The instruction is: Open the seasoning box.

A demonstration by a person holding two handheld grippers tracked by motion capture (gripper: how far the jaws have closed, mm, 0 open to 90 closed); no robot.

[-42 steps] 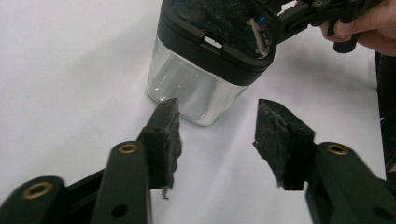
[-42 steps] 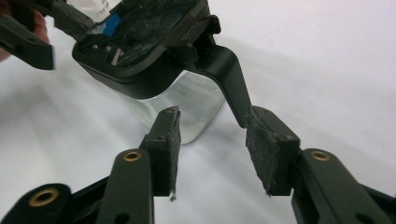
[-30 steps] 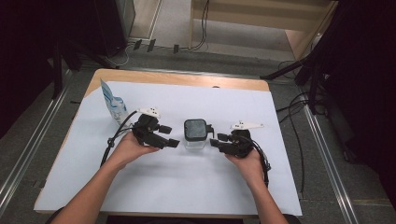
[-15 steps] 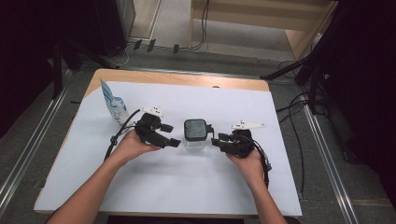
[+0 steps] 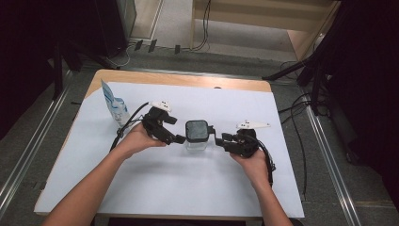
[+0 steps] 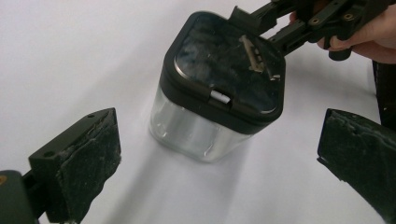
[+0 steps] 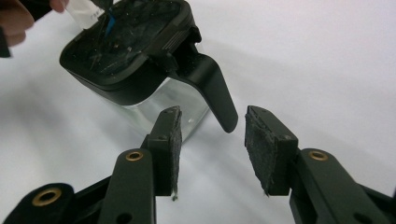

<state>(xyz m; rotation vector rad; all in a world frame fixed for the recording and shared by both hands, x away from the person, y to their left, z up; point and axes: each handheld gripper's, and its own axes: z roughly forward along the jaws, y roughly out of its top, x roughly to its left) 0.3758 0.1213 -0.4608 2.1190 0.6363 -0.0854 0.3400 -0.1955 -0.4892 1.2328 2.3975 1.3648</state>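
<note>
A clear square jar [image 5: 195, 145] with a black lid [image 6: 224, 74] and a black handle [image 7: 212, 86] stands upright in the middle of the white sheet. My left gripper [image 5: 178, 130] is at its left side. Its jaws have just been opening and now stand wide apart [image 6: 219, 121], with the jar ahead between them and neither pad touching it. My right gripper [image 5: 221, 140] points at the jar from the right, open. In the right gripper view the handle's tip hangs just ahead of the gap [image 7: 212, 114], and the pads [image 7: 264, 144] are off it.
A blue and white pouch [image 5: 115, 107] stands at the back left of the sheet. The white sheet [image 5: 188, 188] covers most of the wooden table [image 5: 179, 78]. Cables trail from both grippers, and metal rails run along the floor on both sides.
The left gripper's jaws have spread wider and that hand has shifted slightly toward the jar. The right hand and the jar have stayed where they were.
</note>
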